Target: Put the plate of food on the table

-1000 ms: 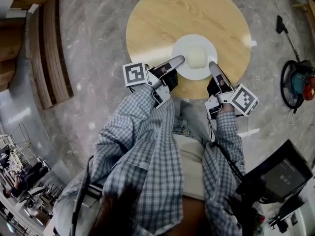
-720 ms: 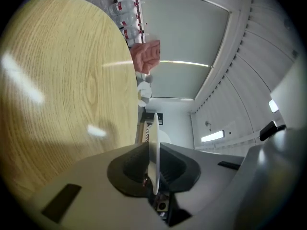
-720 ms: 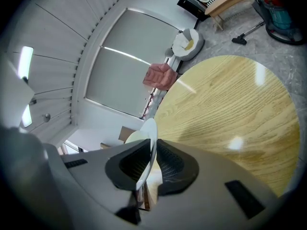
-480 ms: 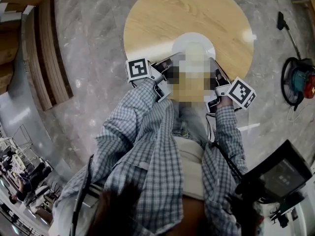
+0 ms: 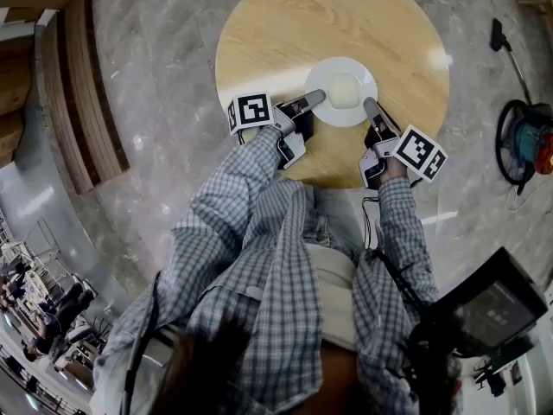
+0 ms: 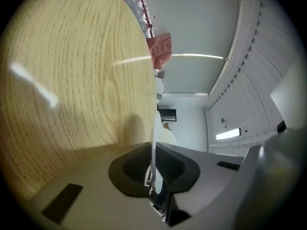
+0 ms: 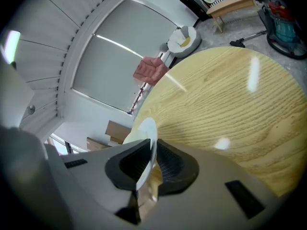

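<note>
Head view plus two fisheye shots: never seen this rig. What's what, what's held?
No robot: a person holds a two-jaw gripper in each hand. The head view is from a camera on their head, looking down; each gripper view is from a camera riding on that gripper, looking along its jaws. The left gripper and right gripper pinch opposite edges of a white plate of pale food over a round wooden table. The left jaws are closing on the rim between them. Whether the plate touches the table, I can't tell.

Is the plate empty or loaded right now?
Loaded: a pale lump of food sits in the middle of the white plate, seen in the head view.
</note>
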A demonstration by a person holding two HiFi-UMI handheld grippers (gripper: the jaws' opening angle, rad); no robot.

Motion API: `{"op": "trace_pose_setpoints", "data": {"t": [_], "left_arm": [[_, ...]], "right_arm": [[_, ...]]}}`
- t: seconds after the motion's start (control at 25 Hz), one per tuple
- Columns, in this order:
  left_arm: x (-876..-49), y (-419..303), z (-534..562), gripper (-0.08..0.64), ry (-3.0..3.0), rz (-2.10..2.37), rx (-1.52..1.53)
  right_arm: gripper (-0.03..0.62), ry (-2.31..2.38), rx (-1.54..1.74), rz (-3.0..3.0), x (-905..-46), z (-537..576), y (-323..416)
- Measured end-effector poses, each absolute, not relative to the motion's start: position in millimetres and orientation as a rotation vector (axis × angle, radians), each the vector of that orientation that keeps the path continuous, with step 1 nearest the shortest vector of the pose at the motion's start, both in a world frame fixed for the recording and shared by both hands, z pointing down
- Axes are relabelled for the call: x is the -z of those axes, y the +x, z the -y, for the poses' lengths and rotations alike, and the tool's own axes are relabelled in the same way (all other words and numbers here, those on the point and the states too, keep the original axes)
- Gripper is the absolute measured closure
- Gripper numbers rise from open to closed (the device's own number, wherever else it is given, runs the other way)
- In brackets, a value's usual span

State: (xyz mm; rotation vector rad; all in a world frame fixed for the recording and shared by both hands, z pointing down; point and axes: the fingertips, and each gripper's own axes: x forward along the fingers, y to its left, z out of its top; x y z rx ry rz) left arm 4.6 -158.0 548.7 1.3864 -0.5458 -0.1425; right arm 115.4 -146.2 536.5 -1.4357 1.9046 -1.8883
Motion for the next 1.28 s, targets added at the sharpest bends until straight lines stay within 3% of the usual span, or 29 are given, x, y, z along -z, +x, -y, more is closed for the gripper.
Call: {"op": "trace_pose_setpoints", "data": {"t": [1.28], "left_arm": [[-586,17,189,0.534,1.347,0.646,-0.013]], "right_arm": [[0.545,-1.619,1.963,-1.85,-589,172,128]]}}
